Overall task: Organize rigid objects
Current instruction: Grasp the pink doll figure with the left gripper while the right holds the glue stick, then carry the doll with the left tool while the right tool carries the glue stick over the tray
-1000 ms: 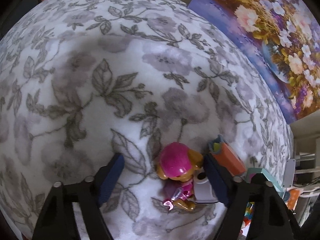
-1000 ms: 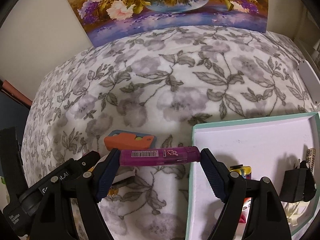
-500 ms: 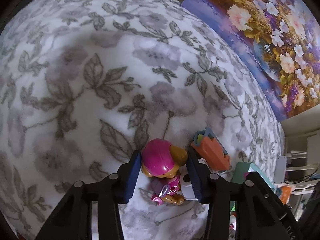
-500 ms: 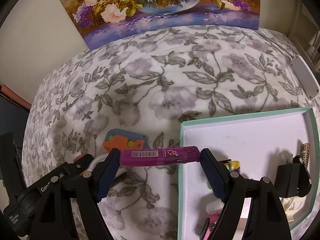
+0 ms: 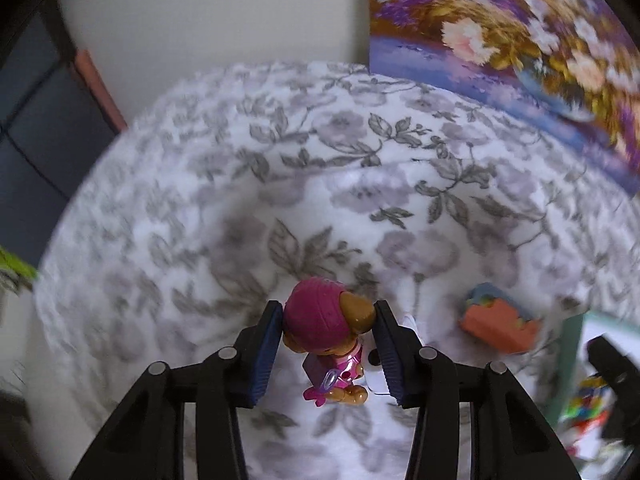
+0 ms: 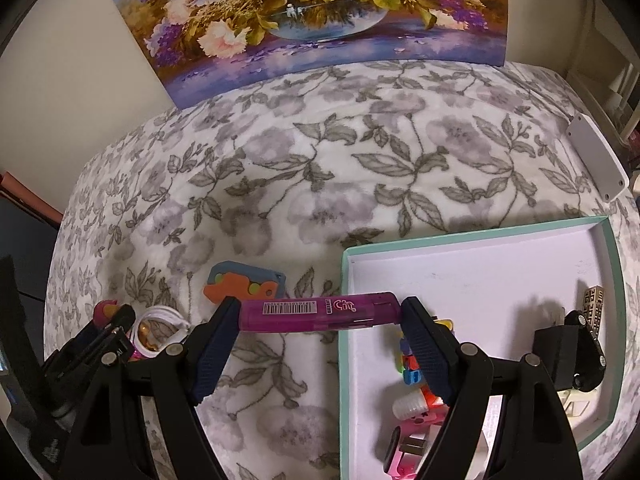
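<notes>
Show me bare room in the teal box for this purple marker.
The teal box is bare across its back half, behind the purple marker. The near part is crowded: colourful toys and a black adapter by the right wall.

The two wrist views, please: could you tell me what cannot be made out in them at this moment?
- Left wrist view: motion blur smears the orange toy and the tray at the right edge.
- Left wrist view: the white object is mostly hidden behind the toy figure and a finger.
- Right wrist view: the right hand-held gripper covers several small toys; the tray's bottom is cut off.
</notes>
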Tool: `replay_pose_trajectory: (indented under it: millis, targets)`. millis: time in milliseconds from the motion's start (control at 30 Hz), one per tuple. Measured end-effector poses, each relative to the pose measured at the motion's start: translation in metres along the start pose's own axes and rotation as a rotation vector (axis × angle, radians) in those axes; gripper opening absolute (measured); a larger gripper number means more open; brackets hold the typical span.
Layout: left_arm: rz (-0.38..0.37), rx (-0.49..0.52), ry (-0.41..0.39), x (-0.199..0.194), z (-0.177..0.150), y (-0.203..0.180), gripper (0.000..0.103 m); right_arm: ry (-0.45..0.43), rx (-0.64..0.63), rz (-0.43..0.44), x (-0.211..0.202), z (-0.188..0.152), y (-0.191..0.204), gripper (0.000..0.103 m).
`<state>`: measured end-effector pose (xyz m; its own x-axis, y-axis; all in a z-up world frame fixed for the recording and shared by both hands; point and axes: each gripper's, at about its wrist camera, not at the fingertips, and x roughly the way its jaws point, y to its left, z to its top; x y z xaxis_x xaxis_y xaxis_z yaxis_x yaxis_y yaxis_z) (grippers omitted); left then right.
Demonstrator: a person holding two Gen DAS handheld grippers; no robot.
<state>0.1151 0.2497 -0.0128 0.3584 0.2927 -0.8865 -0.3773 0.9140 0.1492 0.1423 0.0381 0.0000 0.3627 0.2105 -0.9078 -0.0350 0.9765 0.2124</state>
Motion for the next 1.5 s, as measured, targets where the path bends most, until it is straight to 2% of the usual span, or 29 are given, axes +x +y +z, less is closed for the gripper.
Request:
replay_pose_trajectory:
  millis: [100,367,467,600,633,700,800,900,1033,1067,1133,1200,1267,1333,1367,1500]
  targets:
    - [0.061,0.048,-0.001,0.006,-0.002,-0.003,0.048,0.002,0.006,0.002,-0.001,0.0,-0.003,0.082]
    - [0.107,0.056,0.024,0.018,-0.004,0.01,0.046,0.002,0.009,0.005,-0.002,0.0,-0.005,0.082]
    - [0.157,0.089,0.02,0.02,-0.005,0.008,0.044,0.002,0.011,0.001,-0.002,0.001,-0.006,0.082]
    - [0.17,0.106,0.012,0.02,-0.006,0.008,0.044,0.006,0.01,0.004,-0.002,0.0,-0.007,0.082]
    - [0.199,0.124,0.008,0.018,-0.005,0.006,0.043,0.006,0.009,0.004,-0.002,0.0,-0.007,0.082]
    - [0.245,0.145,-0.029,0.009,-0.002,0.007,0.043,0.006,0.012,0.005,-0.002,0.0,-0.007,0.082]
    - [0.231,0.118,-0.062,-0.002,0.004,0.016,0.043,0.004,0.011,0.003,-0.003,0.0,-0.007,0.082]
    - [0.248,0.112,-0.107,-0.017,0.01,0.021,0.042,0.004,0.008,0.004,-0.003,0.0,-0.008,0.082]
    - [0.213,0.086,-0.168,-0.045,0.018,0.028,0.042,-0.001,0.005,0.005,-0.006,0.001,-0.007,0.082]
    - [0.23,0.103,-0.204,-0.055,0.019,0.026,0.042,-0.001,0.005,0.005,-0.006,0.001,-0.007,0.082]
    - [0.265,0.165,-0.229,-0.059,0.018,0.017,0.042,0.001,0.005,0.007,-0.006,0.001,-0.007,0.082]
    - [0.275,0.238,-0.192,-0.044,0.011,0.005,0.042,0.002,0.004,0.006,-0.006,0.001,-0.008,0.082]
    - [0.236,0.282,-0.093,-0.015,0.0,-0.005,0.042,0.002,0.003,0.008,-0.007,0.001,-0.008,0.082]
    - [0.22,0.298,-0.027,0.006,-0.007,-0.009,0.042,-0.002,0.003,0.01,-0.008,0.001,-0.009,0.082]
    - [0.274,0.316,-0.034,0.012,-0.011,-0.011,0.042,-0.003,0.004,0.01,-0.009,0.001,-0.009,0.082]
    - [0.248,0.274,-0.027,0.01,-0.007,-0.004,0.042,0.001,0.003,0.013,-0.008,0.001,-0.01,0.082]
